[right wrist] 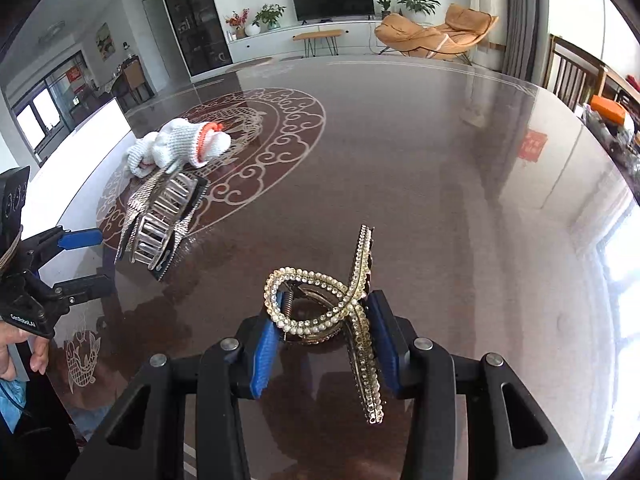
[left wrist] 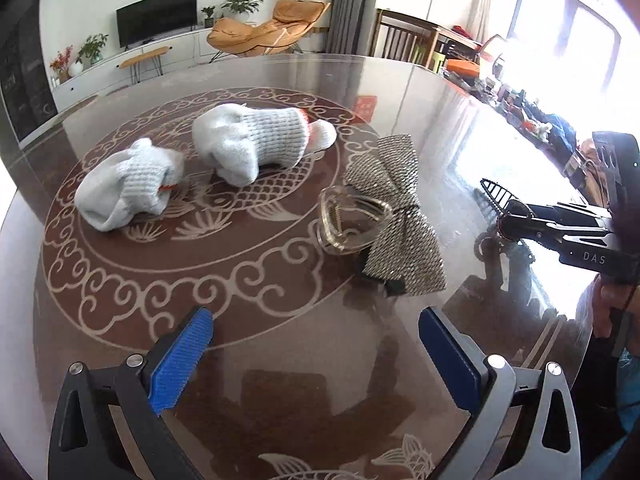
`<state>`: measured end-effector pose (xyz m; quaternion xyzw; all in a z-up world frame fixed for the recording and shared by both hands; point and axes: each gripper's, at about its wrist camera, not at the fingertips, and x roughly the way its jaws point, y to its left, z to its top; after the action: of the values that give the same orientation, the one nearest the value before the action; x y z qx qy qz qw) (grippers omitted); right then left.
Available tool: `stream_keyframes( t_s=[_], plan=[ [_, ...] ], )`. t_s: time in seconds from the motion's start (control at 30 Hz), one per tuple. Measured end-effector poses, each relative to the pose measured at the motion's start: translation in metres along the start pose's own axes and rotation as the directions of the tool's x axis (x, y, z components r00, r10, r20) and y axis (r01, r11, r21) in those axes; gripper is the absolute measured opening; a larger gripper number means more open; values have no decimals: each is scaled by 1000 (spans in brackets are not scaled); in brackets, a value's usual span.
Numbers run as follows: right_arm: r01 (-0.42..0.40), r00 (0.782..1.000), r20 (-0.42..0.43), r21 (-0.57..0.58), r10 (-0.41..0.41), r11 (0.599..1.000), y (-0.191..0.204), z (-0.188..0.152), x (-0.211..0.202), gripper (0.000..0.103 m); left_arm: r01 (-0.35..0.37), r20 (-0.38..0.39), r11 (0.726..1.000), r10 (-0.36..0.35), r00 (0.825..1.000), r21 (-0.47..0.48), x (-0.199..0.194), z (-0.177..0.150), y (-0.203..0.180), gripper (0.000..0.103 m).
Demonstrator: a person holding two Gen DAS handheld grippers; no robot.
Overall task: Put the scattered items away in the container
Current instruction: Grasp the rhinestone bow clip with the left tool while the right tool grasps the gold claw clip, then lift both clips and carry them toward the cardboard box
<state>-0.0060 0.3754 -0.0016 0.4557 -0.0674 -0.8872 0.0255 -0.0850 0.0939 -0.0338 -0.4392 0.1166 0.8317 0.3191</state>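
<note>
My right gripper [right wrist: 326,316] is shut on a pearl and rhinestone hair claw [right wrist: 320,304] and holds it above the round dark table [right wrist: 440,200]. In the left wrist view this gripper [left wrist: 504,216] is at the right, with the claw's dark teeth [left wrist: 494,194] sticking out. My left gripper [left wrist: 316,332] is open and empty, short of a silver mesh bow hair clip [left wrist: 400,216] with a clear claw. Two rolled white knit gloves [left wrist: 256,140] [left wrist: 128,184] lie beyond it. No container shows in either view.
The table top [left wrist: 280,380] is glossy with a fish and cloud inlay. The gloves [right wrist: 180,146] and bow clip [right wrist: 160,220] sit at the left in the right wrist view, next to my left gripper [right wrist: 86,258]. Chairs and cluttered shelves stand beyond the right edge.
</note>
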Motion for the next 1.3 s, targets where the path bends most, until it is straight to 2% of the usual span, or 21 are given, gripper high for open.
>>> stream_keyframes(
  t_s=[0.1, 0.17, 0.3, 0.37, 0.43, 0.53, 0.63, 0.67, 0.7, 0.73, 0.83, 0.9, 1.0, 1.1, 1.2, 1.3],
  plan=[
    [-37, 999, 18, 64, 36, 997, -15, 0, -4, 44, 1, -14, 995, 0, 1000, 99, 19, 16, -21, 103],
    [-9, 1000, 18, 40, 8, 999, -10, 2, -3, 44, -14, -22, 993, 17, 1000, 115, 25, 24, -25, 103],
    [46, 999, 27, -20, -46, 999, 4, 0, -1, 46, 30, -33, 999, -29, 999, 41, 34, 45, -20, 103],
    [44, 999, 31, -9, -44, 999, 3, 0, 0, 46, -5, -42, 1000, 7, 999, 29, 41, 53, -25, 103],
    [48, 998, 38, -11, -47, 999, 3, 1, 2, 46, -73, -60, 996, 76, 995, 59, 49, 56, -32, 103],
    [50, 997, 61, -10, -50, 999, 2, -1, 1, 46, -78, -63, 996, 81, 995, 37, 51, 62, -34, 103],
    [62, 996, 69, -35, -59, 997, 7, -2, 3, 51, -71, -86, 996, 75, 993, 45, 51, 64, -35, 103],
    [75, 995, 64, -52, -72, 996, 10, -2, 3, 51, -76, -85, 996, 79, 993, 47, 50, 64, -35, 96],
    [82, 995, 61, -57, -79, 995, 10, -1, 4, 49, -78, -64, 996, 81, 995, 40, 44, 63, -34, 84],
    [64, 996, 58, -40, -62, 997, 8, 0, 3, 44, -84, -47, 996, 85, 995, 24, 37, 63, -32, 53],
    [-2, 999, 52, 16, 1, 1000, 3, -1, 1, 43, -50, -40, 996, 47, 998, -80, 24, 54, -22, 53],
    [-33, 998, 57, 28, 31, 999, 4, -3, -1, 43, -69, -25, 993, 67, 997, -101, 11, 41, -25, 53],
    [-133, 987, 95, 39, 128, 990, 13, -4, -9, 43, -121, 0, 986, 122, 993, -113, -13, 21, -35, 53],
    [-123, 987, 103, -31, 125, 992, 35, -4, -9, 43, -196, 5, 975, 198, 980, -105, -33, 8, -43, 53],
    [-152, 983, 98, -58, 157, 987, 53, -10, -7, 43, -244, 6, 963, 246, 969, -114, -47, -1, -43, 53],
    [-139, 982, 113, -121, 153, 983, 73, -16, -11, 43, -270, 15, 955, 273, 962, -123, -57, -11, -43, 53]
  ],
)
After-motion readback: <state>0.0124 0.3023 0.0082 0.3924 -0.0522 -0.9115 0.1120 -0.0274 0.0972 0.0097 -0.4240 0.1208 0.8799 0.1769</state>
